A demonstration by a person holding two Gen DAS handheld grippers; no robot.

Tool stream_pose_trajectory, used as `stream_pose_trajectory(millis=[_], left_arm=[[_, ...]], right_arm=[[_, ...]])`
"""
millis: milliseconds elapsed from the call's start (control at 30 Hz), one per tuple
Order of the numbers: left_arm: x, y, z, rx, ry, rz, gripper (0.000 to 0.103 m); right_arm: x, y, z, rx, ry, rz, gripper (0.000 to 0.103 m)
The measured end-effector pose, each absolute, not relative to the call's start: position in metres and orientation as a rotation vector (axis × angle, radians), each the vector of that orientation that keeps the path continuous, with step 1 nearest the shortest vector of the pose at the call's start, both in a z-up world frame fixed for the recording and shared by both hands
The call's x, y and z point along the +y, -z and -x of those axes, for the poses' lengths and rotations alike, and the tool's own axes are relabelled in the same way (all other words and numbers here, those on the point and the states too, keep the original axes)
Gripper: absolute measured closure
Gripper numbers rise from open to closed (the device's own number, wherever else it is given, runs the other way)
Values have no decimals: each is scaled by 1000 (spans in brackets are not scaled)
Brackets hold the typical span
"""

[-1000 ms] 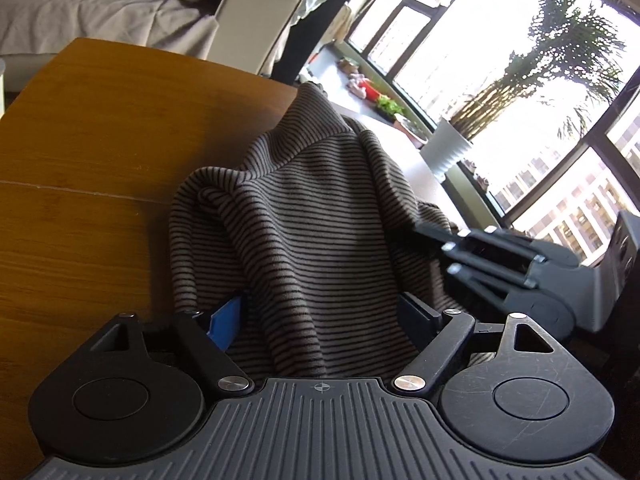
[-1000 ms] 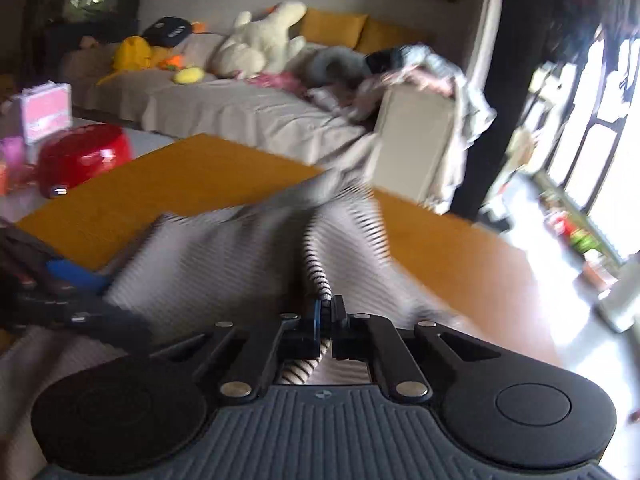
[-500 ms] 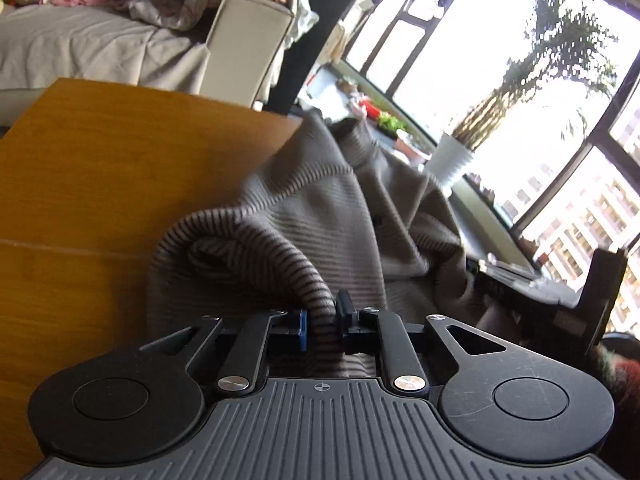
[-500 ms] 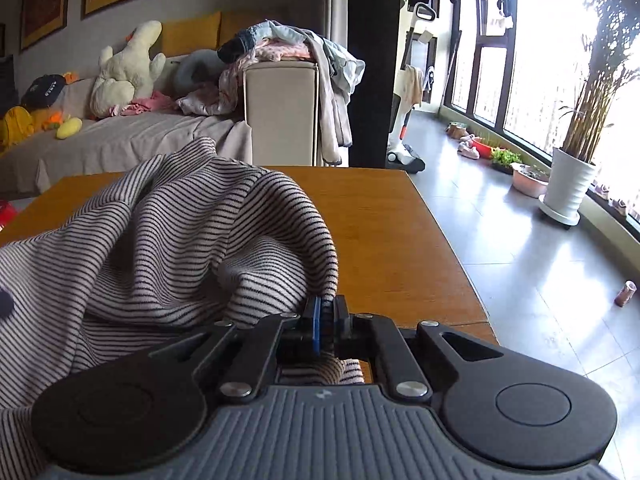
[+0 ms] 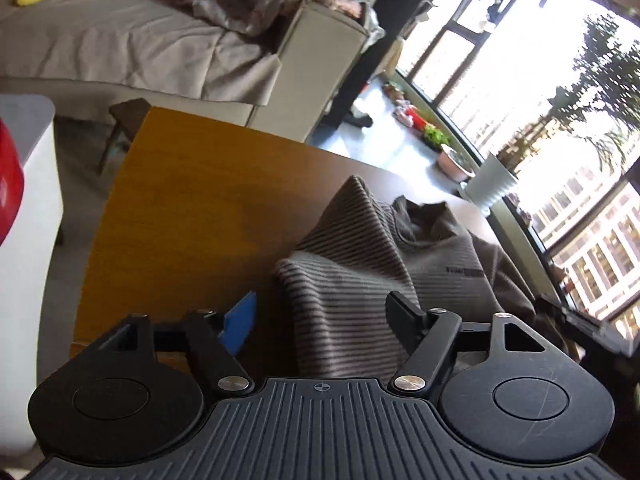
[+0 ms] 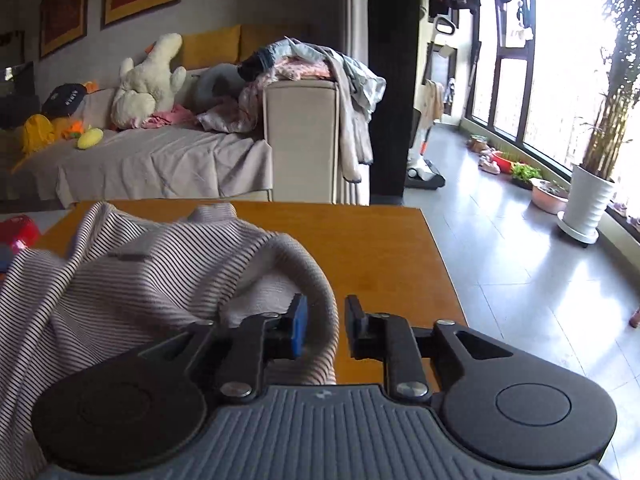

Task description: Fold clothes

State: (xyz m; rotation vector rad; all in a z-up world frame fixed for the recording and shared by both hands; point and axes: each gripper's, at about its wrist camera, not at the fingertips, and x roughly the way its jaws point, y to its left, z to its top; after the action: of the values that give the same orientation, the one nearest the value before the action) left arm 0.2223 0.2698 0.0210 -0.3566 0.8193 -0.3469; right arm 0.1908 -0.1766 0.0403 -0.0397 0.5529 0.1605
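Note:
A brown-and-cream striped sweater (image 5: 352, 300) lies bunched on the wooden table (image 5: 180, 220); its collar and a small label face up. My left gripper (image 5: 322, 316) is open and its jaws are still opening. The sweater's near fold sits between the fingers, and neither pad presses on it. In the right wrist view the same sweater (image 6: 140, 280) spreads to the left. My right gripper (image 6: 326, 320) is opening, with a rolled edge of cloth loose between its jaws, against the blue pad (image 6: 300, 320). A dark edge of the right gripper (image 5: 580, 324) shows beyond the sweater.
A grey sofa (image 6: 160, 160) with plush toys and a heap of clothes stands behind the table. A white plant pot (image 6: 588, 204) and small pots line the window. A red bowl (image 6: 16, 228) and a white cabinet (image 5: 28, 200) are to the left. The table's right edge (image 6: 440, 260) drops to tiled floor.
Both grippers were shut on folds of the sweater half a second ago; both jaws have now parted and let the cloth go. The left gripper has drawn back to the left, and the sweater has sunk onto the table.

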Motion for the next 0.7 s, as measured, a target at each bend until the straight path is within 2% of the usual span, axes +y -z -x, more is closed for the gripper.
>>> stream_pose_trajectory(millis=[100,167,200,267,400,433,467,500,533,567,633,700], left_arm=[[265,-35,-202,760,377,299,17],[254,-46,-200,704,377,237,11],[246,-49,-205,679,369,202,8],[225,-43,-230,670,343,143,7],[185,-29,-279,659,293,29,7],[178,-21,-292,686,292,17,8],[172,-12,-305,718,298,6,10],[167,-5,-316,750,304,-5,25],[163,1,-324,781,308,-22,63],[161,6,-332,805,294,-44,73],[167,8,-343,784,245,-71,81],[174,11,-352,762,187,-107,81]], right_arm=[[-172,-60,-207,539,-236,14,57],[-165,-65,-225,544,-265,9,42],[-160,-63,-235,551,-261,24,40],[-152,-54,-254,573,-237,58,37],[-154,-22,-282,698,-238,13,37],[-156,-17,-285,722,-258,-9,58],[-157,-14,-286,740,-285,-26,94],[-158,-17,-287,731,-301,-28,97],[-158,-24,-287,701,-308,-18,97],[-159,-31,-288,667,-305,1,98],[-160,-39,-294,603,-270,75,98],[-159,-30,-308,587,-208,187,98]])
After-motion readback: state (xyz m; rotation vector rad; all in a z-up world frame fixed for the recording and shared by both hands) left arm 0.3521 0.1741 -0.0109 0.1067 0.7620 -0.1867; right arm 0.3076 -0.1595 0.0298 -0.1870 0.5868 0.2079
